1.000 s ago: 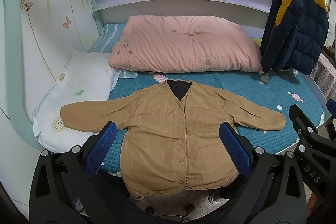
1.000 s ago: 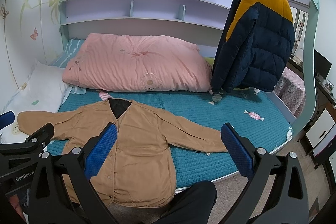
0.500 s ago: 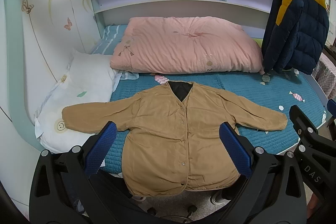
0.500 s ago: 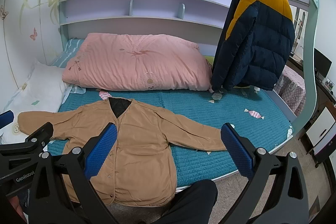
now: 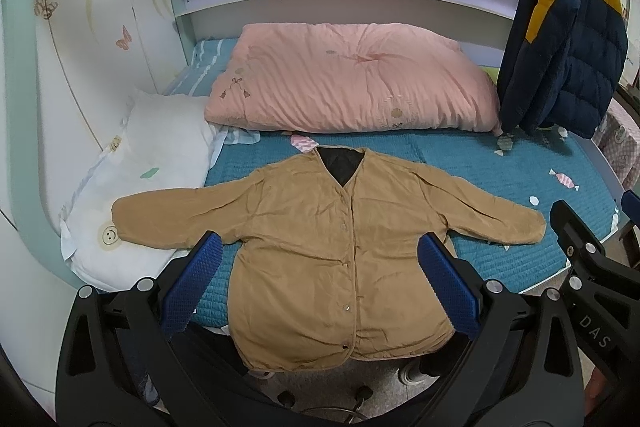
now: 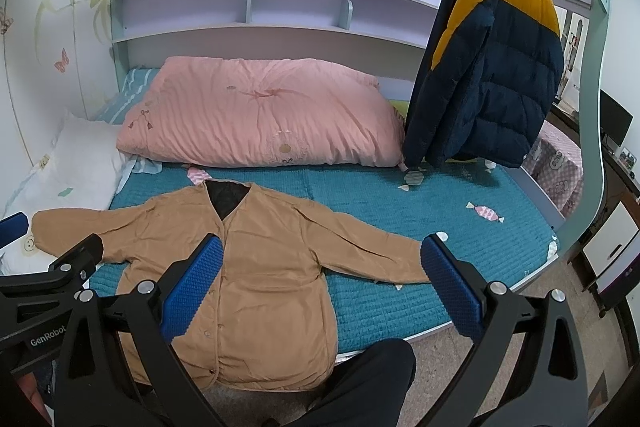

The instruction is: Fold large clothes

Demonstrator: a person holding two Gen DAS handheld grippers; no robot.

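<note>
A soft tan jacket [image 5: 332, 247] lies front-up, sleeves outstretched, hem overhanging a quilted teal bed [image 5: 472, 163]. A puffy pink duvet [image 5: 352, 79] lies behind. The left gripper [image 5: 320, 291] and right gripper [image 6: 322, 291] hover with jaws wide, holding nothing.

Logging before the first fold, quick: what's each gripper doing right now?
Left gripper: open, holding nothing, short of the tan jacket.
Right gripper: open, holding nothing.

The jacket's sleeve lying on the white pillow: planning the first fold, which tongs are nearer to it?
Left. The left tongs face the tan jacket, with the pillow-side sleeve just beyond their left finger. The right tongs sit toward the opposite sleeve.
</note>
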